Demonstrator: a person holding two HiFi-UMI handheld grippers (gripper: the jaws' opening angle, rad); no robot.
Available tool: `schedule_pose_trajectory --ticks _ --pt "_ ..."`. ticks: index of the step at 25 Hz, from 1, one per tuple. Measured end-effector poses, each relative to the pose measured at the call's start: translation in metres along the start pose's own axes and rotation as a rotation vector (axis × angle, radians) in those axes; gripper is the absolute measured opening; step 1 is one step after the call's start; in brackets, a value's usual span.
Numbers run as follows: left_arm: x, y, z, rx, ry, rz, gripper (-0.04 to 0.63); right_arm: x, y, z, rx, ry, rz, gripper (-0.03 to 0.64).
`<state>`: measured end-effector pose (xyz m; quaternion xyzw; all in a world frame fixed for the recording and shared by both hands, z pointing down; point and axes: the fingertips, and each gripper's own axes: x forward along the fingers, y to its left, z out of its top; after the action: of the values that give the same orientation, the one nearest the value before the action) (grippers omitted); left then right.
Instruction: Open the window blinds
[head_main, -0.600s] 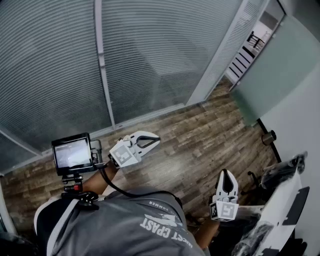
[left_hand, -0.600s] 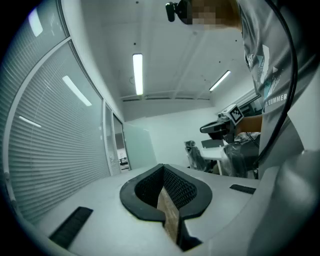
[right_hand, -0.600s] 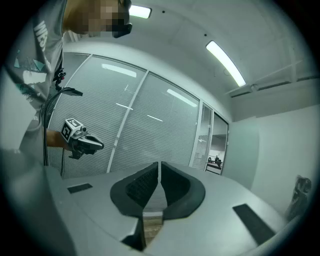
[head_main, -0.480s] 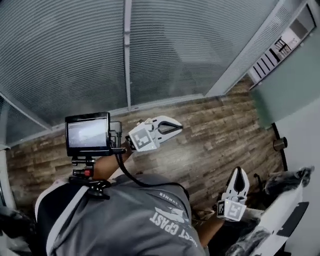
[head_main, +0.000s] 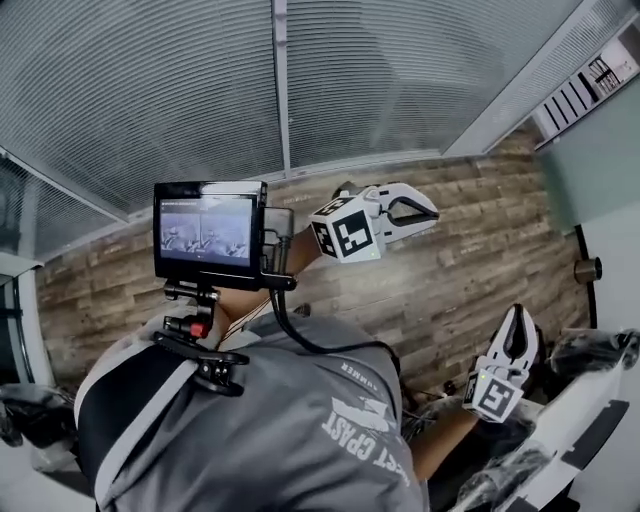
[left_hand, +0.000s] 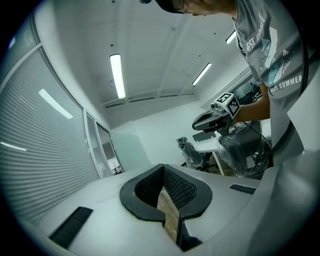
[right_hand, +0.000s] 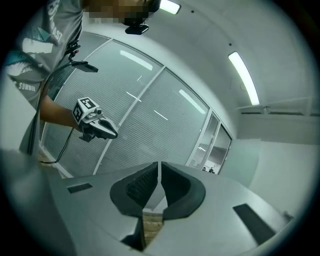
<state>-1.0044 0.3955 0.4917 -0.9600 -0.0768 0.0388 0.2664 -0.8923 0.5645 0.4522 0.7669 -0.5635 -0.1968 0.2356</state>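
Top of the head view, blinds (head_main: 200, 90): hanging fully lowered with the slats turned shut, filling the upper frame above the wooden floor (head_main: 470, 260); no wand or cord is showing.
Head view, risk: with nothing to pull in sight, a pinched tip could end up pushing into the slats and bending them. The cable trailing from the monitor (head_main: 208, 228) could be snagging the raised arm.
Head view, left gripper (head_main: 428, 212): pointing right at centre frame, jaws meeting at the tips, carrying nothing, well apart from the blinds.
Head view, right gripper (head_main: 517, 322): hanging low at lower right, just beside plastic-wrapped furniture (head_main: 590, 350), which it could be knocking on the way up.
Left gripper view, risk: the jaws are facing along the room, with the blinds sitting at the left edge, so a reach would be needing a turn first.
Left gripper view, jaws: pressing together at the tips, nothing between them.
Right gripper view, risk: the jaws would be needing to part before taking any wand.
Right gripper view, jaws: closing down to a thin slit, empty; the blinds are spreading across the middle of the frame, well apart.
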Motion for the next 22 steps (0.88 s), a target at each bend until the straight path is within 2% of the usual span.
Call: schedule_pose_trajectory --ticks 4,7,9,13,19,22 --pt "0.0 0.009 -0.004 0.067 0.002 -0.001 0.003 0.015 0.008 0.021 -0.057 -0.033 -0.016 0.021" --pt "0.01 0.02 -0.006 0.113 0.005 0.002 0.003 0.032 0.004 0.026 -0.198 -0.007 -0.028 0.021" --pt "0.037 0.025 -0.002 0.138 0.001 -0.007 0.003 0.042 -0.017 0.015 -0.253 0.015 -0.041 0.02" --pt "0.102 0.029 0.005 0.15 -0.019 -0.034 0.003 0.055 -0.068 -0.013 -0.263 0.018 -0.07 0.02" --pt "0.145 0.022 0.009 0.127 -0.026 -0.064 0.003 0.05 -0.104 -0.029 -0.258 0.046 -0.086 0.02" --pt "0.225 0.03 0.006 0.136 0.007 -0.078 0.003 0.069 -0.172 -0.073 -0.222 0.03 -0.087 0.02"
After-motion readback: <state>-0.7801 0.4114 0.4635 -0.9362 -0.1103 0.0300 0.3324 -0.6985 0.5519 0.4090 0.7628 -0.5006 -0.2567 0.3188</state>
